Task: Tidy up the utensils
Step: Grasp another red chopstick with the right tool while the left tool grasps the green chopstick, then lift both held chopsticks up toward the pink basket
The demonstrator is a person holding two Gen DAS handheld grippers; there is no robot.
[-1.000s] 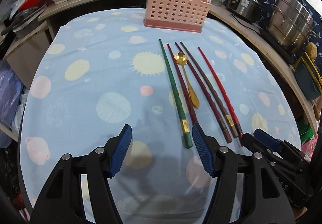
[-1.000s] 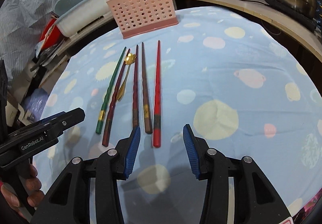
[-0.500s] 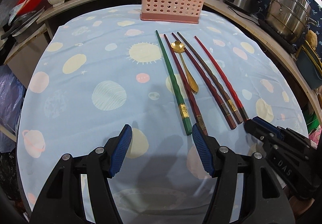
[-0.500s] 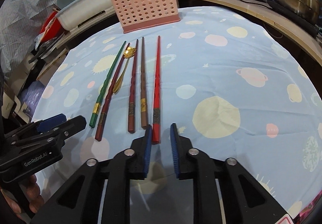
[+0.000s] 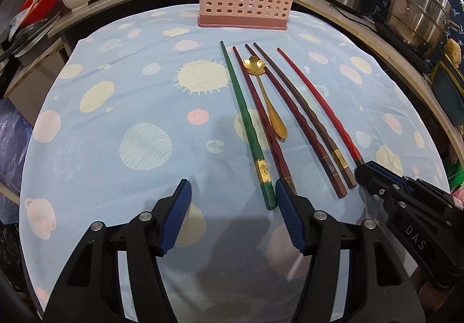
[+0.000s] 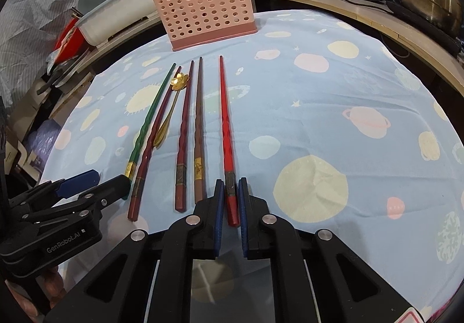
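While the right gripper (image 6: 231,192) is clamped on the red chopstick's (image 6: 224,123) thick end, flat on the cloth (image 6: 319,125), and the left gripper (image 5: 233,192) stands open and empty, lift level toward the basket (image 6: 203,18).

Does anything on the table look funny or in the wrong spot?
Only one thing: a gold flower-shaped spoon lies among the long chopsticks, squeezed between two dark red ones, its flower end touching them. The bright red chopstick sits slightly apart. Nothing looks spilled or broken.
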